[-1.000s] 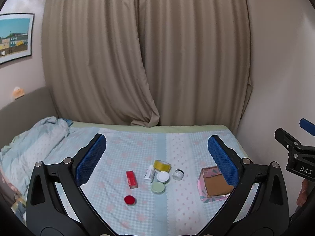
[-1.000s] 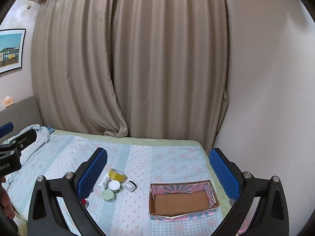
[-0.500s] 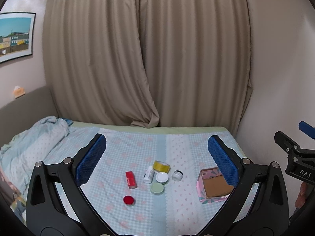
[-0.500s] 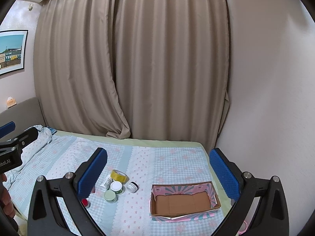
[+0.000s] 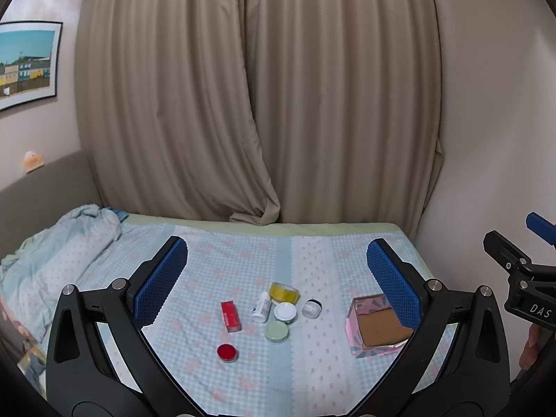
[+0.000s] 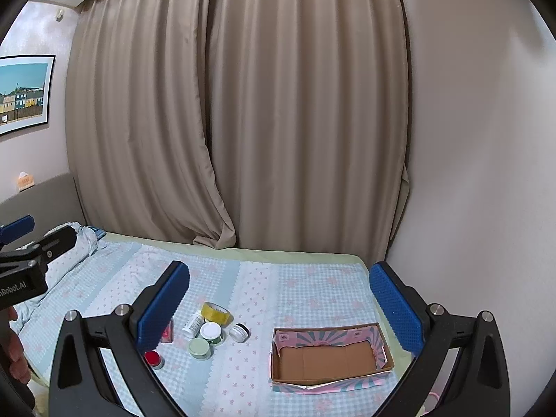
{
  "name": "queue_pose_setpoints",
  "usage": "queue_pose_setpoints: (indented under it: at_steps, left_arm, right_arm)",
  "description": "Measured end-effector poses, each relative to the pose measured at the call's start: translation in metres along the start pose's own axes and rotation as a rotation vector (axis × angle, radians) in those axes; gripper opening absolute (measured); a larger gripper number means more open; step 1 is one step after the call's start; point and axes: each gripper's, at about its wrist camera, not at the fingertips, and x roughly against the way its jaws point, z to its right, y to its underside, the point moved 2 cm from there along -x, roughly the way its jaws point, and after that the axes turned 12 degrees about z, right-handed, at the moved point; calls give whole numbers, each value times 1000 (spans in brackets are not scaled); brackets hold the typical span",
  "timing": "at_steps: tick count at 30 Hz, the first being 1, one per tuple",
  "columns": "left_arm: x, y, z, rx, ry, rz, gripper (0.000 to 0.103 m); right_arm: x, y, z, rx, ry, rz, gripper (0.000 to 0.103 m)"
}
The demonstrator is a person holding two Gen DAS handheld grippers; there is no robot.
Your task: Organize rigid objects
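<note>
Both claws hung spread and empty, well above the bed (image 5: 312,253): left claw (image 5: 278,278), right claw (image 6: 279,299). Relative to the open cardboard box (image 6: 330,359), everything sat to its left: red box (image 5: 230,316), red-lidded jar (image 5: 227,352), white bottle (image 5: 261,307) lying down, yellow tape roll (image 5: 285,293), white-lidded jar (image 5: 285,312), green-lidded jar (image 5: 276,331), small jar (image 5: 311,308) nearest. Risk, judged: the cluster was tight, so a wide claw could knock neighbours; the soft bedding might tip jars.
</note>
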Motion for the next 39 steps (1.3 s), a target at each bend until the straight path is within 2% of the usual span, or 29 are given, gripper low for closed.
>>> queue_pose_setpoints:
  at_steps: [20,31,39]
  left_arm:
    - [7,1,0,7,-12,-3,103]
    - [8,1,-2,14,-33,-3,103]
    - [6,2,0,1,-63,-1,103]
  right_arm:
    - [3,-3,0,-28,-4,3,103]
    - [3,2,3,-80,-38,9,103]
    - [5,4,10,-96,-15,27,103]
